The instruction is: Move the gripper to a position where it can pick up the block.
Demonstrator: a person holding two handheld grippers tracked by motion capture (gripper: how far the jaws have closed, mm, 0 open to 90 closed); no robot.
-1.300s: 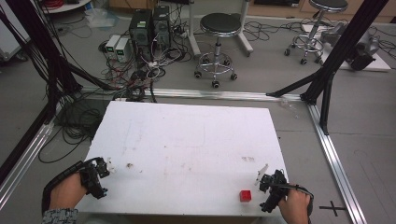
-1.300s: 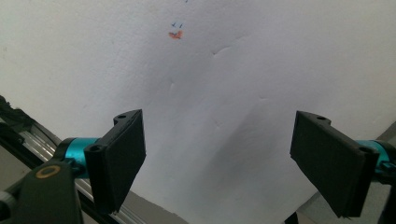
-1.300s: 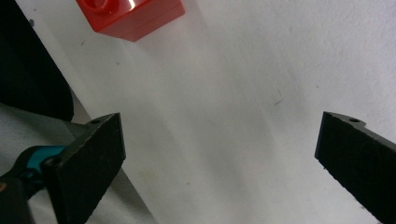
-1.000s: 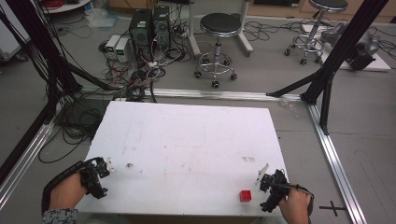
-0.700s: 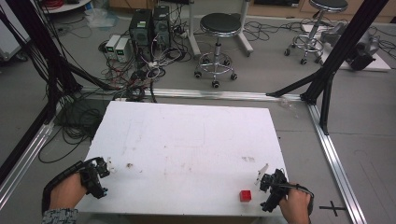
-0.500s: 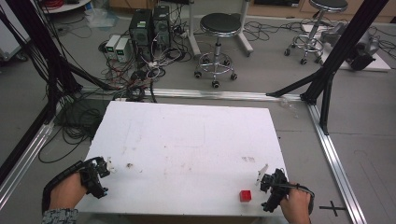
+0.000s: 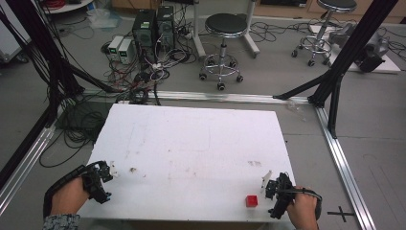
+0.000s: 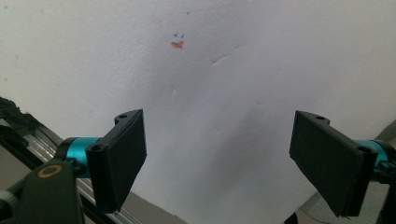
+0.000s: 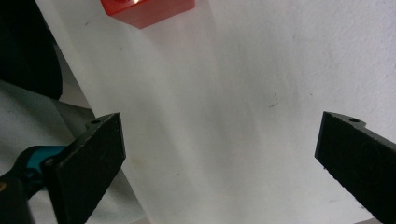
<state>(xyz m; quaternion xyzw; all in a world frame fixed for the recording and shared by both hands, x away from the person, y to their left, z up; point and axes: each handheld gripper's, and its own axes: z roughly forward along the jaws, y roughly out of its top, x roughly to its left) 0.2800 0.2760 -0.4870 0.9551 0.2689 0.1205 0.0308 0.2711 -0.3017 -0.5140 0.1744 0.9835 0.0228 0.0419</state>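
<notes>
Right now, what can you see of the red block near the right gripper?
The red block is small, cube-like, smooth and glossy like plastic. It sits alone on the white table near its front edge, just left of the right gripper. Nothing touches it; the jaws stand open and apart from it. In the right gripper view, it lies ahead.

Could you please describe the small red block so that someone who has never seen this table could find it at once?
Start at the big white table and go to its near edge, toward the right corner. The red block sits there, just left of the right gripper, whose jaws stand open. It is the sole solid, brightly coloured object on the board, which otherwise carries faint marks.
</notes>
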